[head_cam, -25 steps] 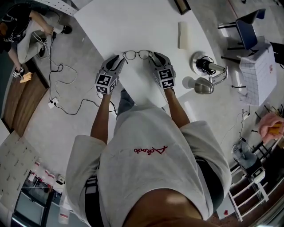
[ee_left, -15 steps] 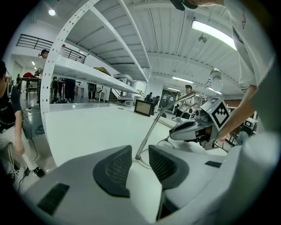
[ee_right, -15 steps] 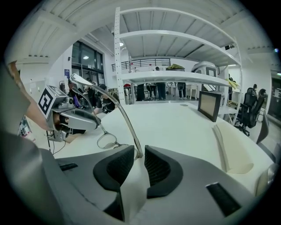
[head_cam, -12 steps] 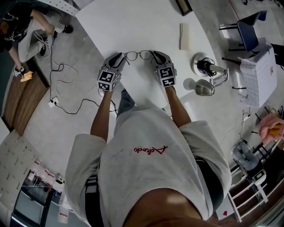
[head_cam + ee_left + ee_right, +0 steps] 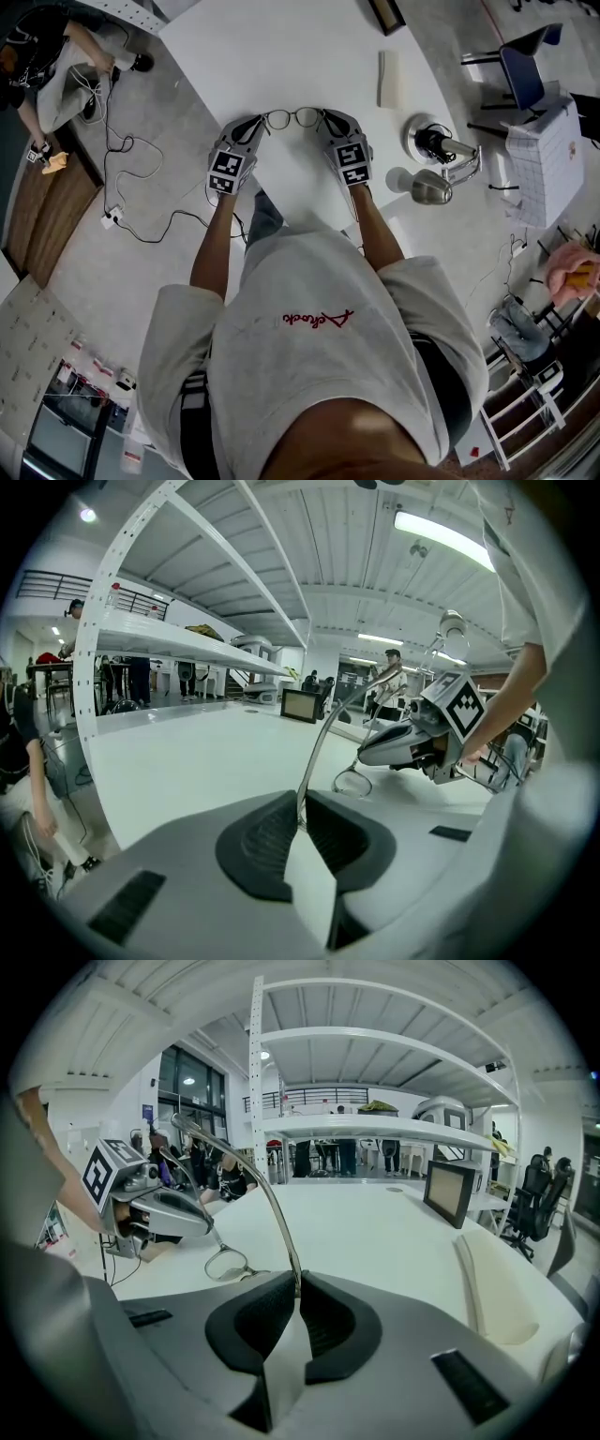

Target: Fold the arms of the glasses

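My left gripper (image 5: 255, 126) and right gripper (image 5: 329, 119) just closed, each pinching 1 arm of the glasses (image 5: 292, 116). Next: swing 1 arm inward.

Only a red script word (image 5: 319, 319) on the shirt (image 5: 281, 272), not legible.

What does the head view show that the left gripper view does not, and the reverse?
Only the head view: both lenses of the glasses, held between left tongs and right tongs. Only the left gripper view: the left tongs' pads, just closed, pinching one glasses arm. Both: the white table and the right tongs, whose jaws also just closed on the other arm.
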### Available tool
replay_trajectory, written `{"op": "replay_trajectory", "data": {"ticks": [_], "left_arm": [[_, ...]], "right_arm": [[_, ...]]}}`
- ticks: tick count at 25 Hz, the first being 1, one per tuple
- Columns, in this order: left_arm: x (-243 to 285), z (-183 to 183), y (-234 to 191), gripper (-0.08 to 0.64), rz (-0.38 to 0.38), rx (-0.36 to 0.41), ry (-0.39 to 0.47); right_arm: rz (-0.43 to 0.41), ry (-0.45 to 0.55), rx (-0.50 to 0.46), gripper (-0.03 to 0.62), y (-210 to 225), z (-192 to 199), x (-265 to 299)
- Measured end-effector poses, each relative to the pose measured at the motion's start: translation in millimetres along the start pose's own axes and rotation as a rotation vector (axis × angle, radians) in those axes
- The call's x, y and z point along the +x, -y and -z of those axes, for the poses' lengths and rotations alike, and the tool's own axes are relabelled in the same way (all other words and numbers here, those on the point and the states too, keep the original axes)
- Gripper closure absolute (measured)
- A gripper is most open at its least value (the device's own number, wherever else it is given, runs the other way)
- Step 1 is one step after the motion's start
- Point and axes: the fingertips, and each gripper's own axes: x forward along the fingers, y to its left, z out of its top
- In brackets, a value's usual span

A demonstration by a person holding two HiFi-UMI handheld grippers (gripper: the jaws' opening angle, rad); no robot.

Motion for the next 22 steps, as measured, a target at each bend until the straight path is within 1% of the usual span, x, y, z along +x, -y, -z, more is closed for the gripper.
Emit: {"op": "replay_trajectory", "data": {"ticks": [9, 12, 15, 18, 20, 22], "left_arm": [[11.3, -4.4, 5.0, 0.508, 0.003, 0.176, -0.082], [14.9, -4.3, 9.1, 0.508, 0.023, 0.264, -0.116], [17.9, -5.6, 13.2, 0.508, 0.046, 0.379, -0.161], [25.4, -3.3, 20.9, 0.508, 0.086, 0.483, -0.205], [30.1, -0.7, 25.4, 0.512, 0.111, 0.527, -0.227], [32.3, 0.5, 27.6, 0.515, 0.126, 0.554, -0.237]], "right_arm": [[0.0, 0.002, 0.017, 0.546, 2.3, 2.9, -1.7], [-0.005, -0.002, 0.02, 0.546, 4.0, 3.8, -3.1], [-0.013, 0.002, 0.028, 0.546, 3.4, 1.5, -3.5], [-0.014, 0.0, 0.029, 0.546, 4.4, 2.4, -3.7], [-0.013, -0.008, 0.028, 0.546, 5.4, 4.4, -3.6], [-0.014, -0.011, 0.032, 0.546, 6.0, 4.8, -3.8]]}}
